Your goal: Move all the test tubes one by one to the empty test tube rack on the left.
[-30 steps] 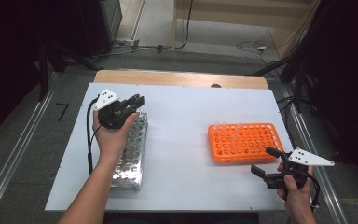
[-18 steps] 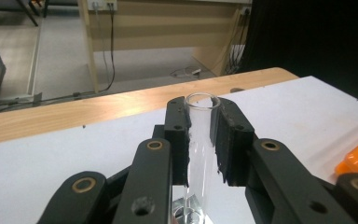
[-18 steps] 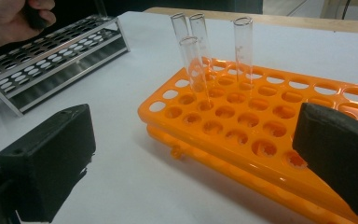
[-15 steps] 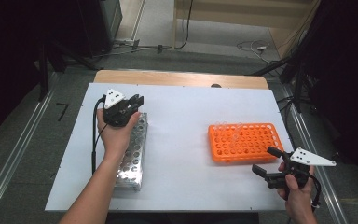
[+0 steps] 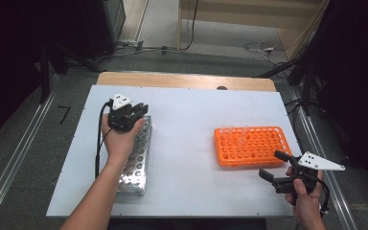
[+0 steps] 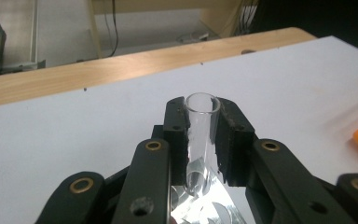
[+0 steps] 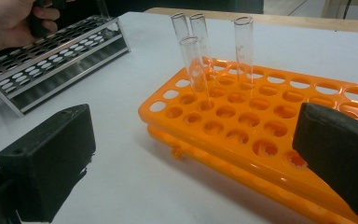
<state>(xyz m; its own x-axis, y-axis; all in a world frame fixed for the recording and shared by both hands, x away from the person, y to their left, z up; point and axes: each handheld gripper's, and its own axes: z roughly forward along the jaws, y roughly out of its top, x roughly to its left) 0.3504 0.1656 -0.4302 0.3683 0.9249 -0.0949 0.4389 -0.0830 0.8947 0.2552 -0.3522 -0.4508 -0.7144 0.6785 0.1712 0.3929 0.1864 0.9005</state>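
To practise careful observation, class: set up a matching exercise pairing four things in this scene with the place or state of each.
Column one:
1. left gripper
2. right gripper
3. orange rack
4. metal rack

Column two:
a. holds four upright glass tubes
b. jaws wide apart, nothing between them
c. lies under the left hand, at the table's left
d. jaws closed on a clear glass tube

Pairs: 1-d, 2-b, 3-a, 4-c
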